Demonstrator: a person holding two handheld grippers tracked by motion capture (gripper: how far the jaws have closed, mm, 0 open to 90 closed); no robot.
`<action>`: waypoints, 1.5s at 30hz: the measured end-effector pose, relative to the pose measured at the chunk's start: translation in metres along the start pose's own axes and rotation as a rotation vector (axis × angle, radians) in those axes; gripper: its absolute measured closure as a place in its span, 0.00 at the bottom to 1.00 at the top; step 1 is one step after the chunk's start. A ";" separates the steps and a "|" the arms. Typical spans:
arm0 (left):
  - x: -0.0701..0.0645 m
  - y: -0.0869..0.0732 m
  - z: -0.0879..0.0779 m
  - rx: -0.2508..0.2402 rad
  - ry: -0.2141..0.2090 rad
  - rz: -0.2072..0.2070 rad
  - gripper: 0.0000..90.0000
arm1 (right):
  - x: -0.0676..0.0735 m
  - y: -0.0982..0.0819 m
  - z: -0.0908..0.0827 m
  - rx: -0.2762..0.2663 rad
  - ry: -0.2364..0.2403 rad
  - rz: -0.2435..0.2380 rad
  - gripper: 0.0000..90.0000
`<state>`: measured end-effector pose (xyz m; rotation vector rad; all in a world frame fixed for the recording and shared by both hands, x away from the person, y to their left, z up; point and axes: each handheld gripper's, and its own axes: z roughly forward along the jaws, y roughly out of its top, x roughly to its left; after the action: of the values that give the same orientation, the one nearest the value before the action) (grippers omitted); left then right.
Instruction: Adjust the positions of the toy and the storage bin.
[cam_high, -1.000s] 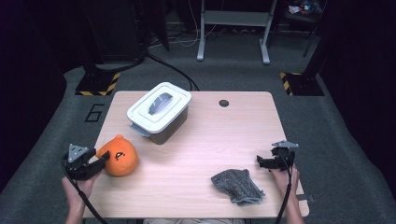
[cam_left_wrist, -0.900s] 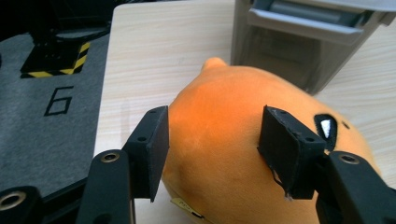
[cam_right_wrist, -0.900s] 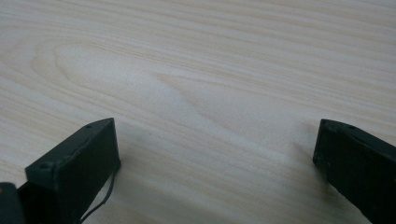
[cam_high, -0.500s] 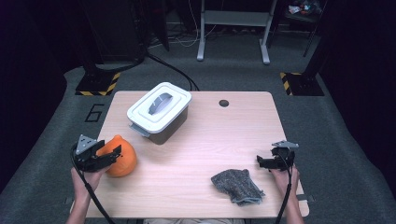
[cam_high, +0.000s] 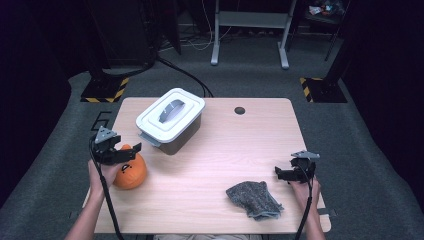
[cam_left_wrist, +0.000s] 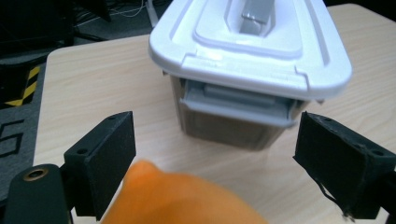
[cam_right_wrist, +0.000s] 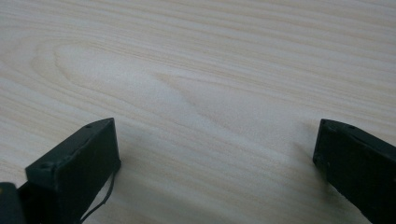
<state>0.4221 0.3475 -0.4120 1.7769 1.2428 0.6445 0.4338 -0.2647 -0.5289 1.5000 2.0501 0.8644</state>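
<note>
While the white lid (cam_high: 171, 112) sits shut on the box (cam_high: 172, 131), nobody can see what is inside. The box stands near the far left corner of the desk (cam_high: 225, 150), with its long side slanting toward that corner. The orange plush toy (cam_high: 130, 170) sits close to the left edge, just in front of the box, its dark face marks turned up; it looks round, though blur hides its shape up close. The left gripper (cam_high: 127, 151) hangs over the toy; its jaws have just been opening and grip nothing. The right gripper (cam_high: 281, 173), near the right edge, is spread wide and empty, beside the grey cloth (cam_high: 252, 199).
</note>
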 end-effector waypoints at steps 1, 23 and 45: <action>0.002 0.004 0.004 0.001 -0.001 -0.003 0.14 | 0.000 0.000 0.000 0.000 0.000 0.000 0.00; 0.022 0.053 0.074 0.061 0.025 0.068 0.16 | 0.000 0.000 0.000 0.000 0.000 0.001 0.00; 0.012 0.051 0.082 0.106 -0.054 0.086 0.19 | 0.000 0.000 0.000 -0.001 0.000 0.000 0.00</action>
<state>0.5162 0.3231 -0.4105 1.9322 1.1879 0.5844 0.4338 -0.2646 -0.5289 1.4998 2.0491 0.8650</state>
